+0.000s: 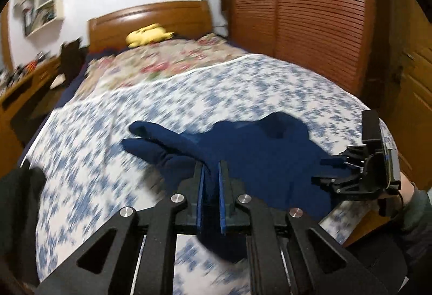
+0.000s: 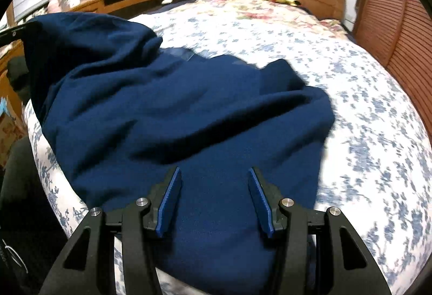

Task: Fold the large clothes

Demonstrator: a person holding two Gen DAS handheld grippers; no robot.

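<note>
Risk: left gripper (image 1: 212,168) clamped on only a thin pinch of navy garment (image 2: 189,111) lying rumpled on bed (image 2: 364,106), right gripper (image 2: 214,173) agape above it; lifted cloth may slip.

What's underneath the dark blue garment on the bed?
The navy garment lies on a blue-and-white floral bedspread, which shows all around it. Whatever sits directly beneath the fabric is covered and cannot be seen.
</note>
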